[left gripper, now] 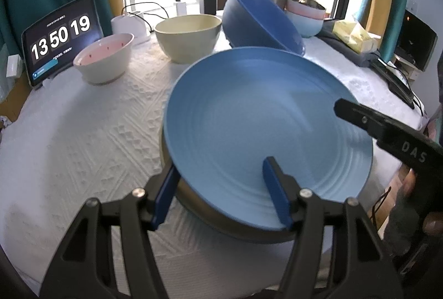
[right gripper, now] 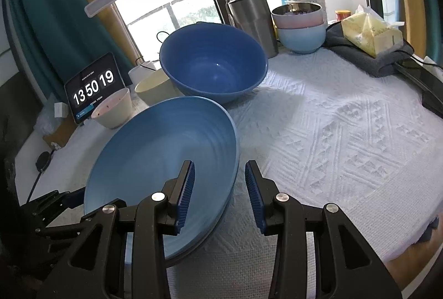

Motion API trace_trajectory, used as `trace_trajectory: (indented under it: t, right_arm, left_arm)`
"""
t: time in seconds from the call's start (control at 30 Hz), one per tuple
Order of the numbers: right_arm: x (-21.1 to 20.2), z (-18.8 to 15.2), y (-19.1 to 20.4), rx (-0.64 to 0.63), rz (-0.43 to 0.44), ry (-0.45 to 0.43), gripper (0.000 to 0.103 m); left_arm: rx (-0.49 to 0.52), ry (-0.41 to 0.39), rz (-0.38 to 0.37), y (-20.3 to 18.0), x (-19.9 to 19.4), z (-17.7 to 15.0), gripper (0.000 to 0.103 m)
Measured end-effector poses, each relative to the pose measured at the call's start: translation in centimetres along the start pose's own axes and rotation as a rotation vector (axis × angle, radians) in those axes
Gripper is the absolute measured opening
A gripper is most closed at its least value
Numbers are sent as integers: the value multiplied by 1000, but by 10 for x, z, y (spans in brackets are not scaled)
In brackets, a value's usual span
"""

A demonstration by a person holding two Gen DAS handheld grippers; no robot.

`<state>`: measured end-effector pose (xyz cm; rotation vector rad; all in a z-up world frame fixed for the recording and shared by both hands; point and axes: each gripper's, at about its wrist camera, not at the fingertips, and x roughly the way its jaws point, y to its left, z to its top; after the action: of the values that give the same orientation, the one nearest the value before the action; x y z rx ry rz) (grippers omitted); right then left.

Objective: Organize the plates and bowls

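The light blue plate (left gripper: 265, 121) lies on a white textured tablecloth (left gripper: 91, 138) beside sunlit windows; the left gripper (left gripper: 221, 191) and right gripper (right gripper: 220, 196) straddle its rim, jaws apart.

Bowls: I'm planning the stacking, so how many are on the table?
5: pink-lined bowl by the clock, cream bowl, dark blue bowl, and a pink bowl stacked in a light blue bowl. Others may be hidden.
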<state>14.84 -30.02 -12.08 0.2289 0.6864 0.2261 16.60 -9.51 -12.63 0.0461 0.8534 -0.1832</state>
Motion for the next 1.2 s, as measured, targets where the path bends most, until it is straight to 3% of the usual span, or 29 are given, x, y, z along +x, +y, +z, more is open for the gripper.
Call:
trace_trajectory:
  t: [0.33, 0.63, 0.87, 1.2]
  right_arm:
    - [12, -2, 2, 0, -15, 39, 41]
    - [14, -3, -2, 15, -9, 51, 41]
    - [18, -3, -6, 32, -5, 64, 45]
    - [31, -8, -7, 41, 7, 109, 49]
  left_arm:
    - [-3, -8, 55, 13, -2, -2, 66]
    - [-103, -8, 77, 35, 2, -1, 66]
    - [-157, -62, 56, 45, 0, 3, 66]
    - [-164, -13, 14, 45, 25, 5, 66]
